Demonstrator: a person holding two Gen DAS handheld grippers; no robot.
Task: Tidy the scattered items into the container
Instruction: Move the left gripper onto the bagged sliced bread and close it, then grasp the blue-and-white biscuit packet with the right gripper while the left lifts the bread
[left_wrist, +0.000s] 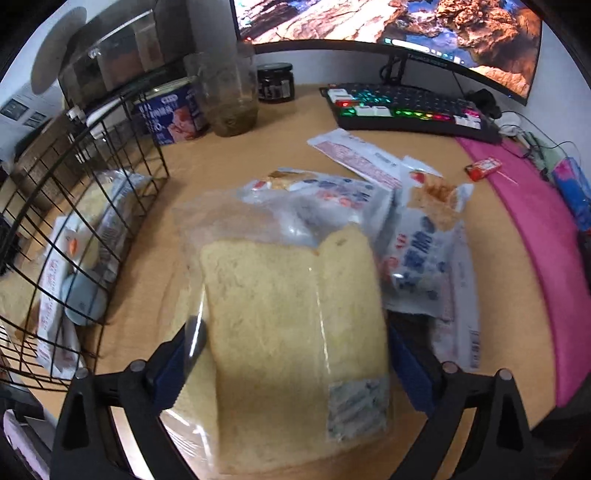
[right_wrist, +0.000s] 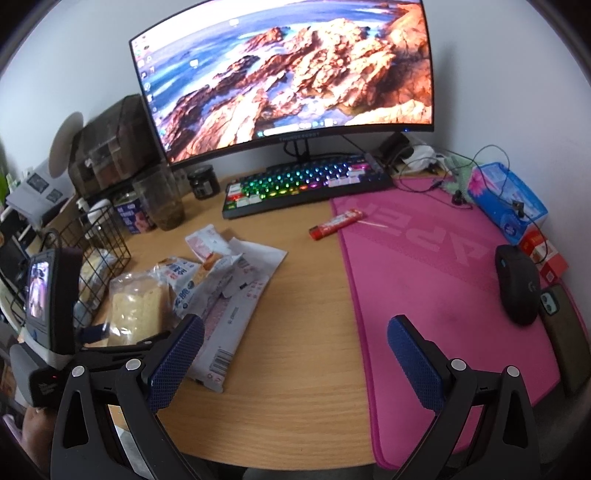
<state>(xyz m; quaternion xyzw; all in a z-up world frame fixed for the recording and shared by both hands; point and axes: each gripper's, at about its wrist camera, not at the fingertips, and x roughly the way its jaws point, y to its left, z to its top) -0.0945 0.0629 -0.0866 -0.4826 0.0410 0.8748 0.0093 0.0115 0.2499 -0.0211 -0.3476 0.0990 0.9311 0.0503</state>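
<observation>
My left claw (left_wrist: 295, 354) straddles the bagged bread (left_wrist: 295, 332), jaws wide, pads not clearly pressing it. The wire basket (left_wrist: 74, 206) sits at nine o'clock. My right claw (right_wrist: 295, 362) hangs wide open and empty over the desk (right_wrist: 295, 406).

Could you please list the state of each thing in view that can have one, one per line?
Left gripper: fingers wide, around the bagged bread; contact unclear.
Bagged bread: on the desk, between the fingers.
Right gripper: open, empty.
Wire basket: partly filled with packets.
Snack packets: lying loose on the desk, outside the basket.
Monitor: on.
Keyboard: backlit.
</observation>
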